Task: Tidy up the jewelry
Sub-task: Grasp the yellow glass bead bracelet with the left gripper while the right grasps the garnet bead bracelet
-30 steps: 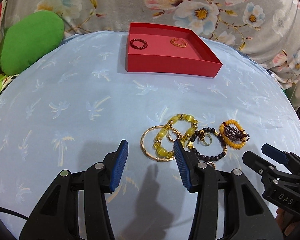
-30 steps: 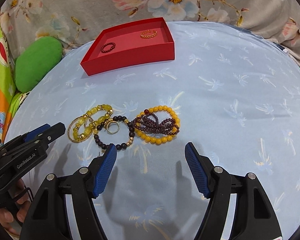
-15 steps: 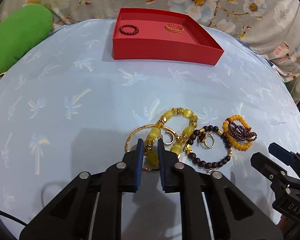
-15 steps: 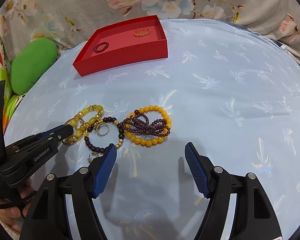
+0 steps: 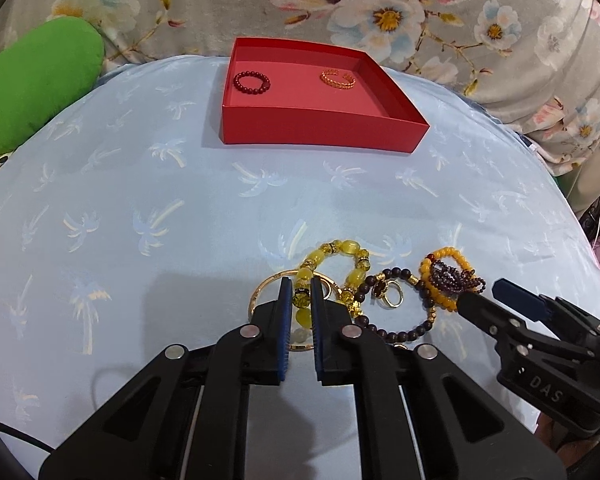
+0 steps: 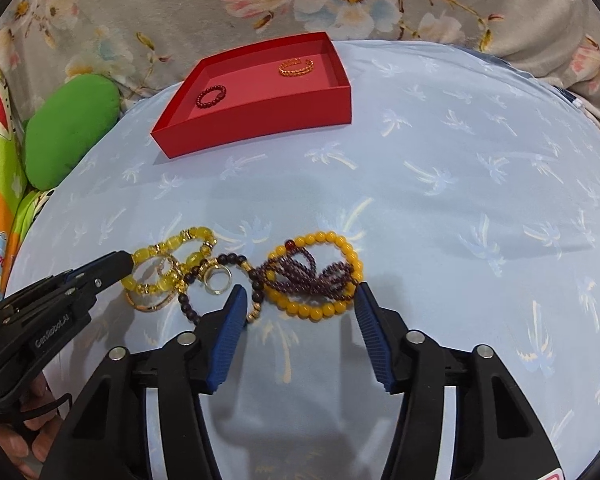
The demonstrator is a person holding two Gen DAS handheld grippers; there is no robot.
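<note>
A pile of jewelry lies on the blue cloth. My left gripper [image 5: 299, 292] is shut on the yellow bead bracelet [image 5: 332, 256], which overlaps a gold bangle [image 5: 260, 294]. Beside them lie a dark bead bracelet [image 5: 404, 330], a gold ring [image 5: 393, 300], an orange bead bracelet [image 6: 320, 310] and a purple bead strand [image 6: 304, 276]. My right gripper [image 6: 300, 298] is open, its fingers on either side of the orange bracelet. The red tray [image 5: 320, 132] at the back holds a dark red bead ring [image 5: 252, 81] and a gold band [image 5: 337, 78].
The blue palm-print cloth [image 5: 140, 200] covers a rounded surface. A green cushion [image 5: 36, 80] lies at the back left. Floral fabric [image 5: 420, 12] rises behind the tray. The surface drops off at the right edge.
My left gripper went from open to shut on the yellow bead bracelet. My right gripper moved forward until its open fingers flank the orange bracelet.
</note>
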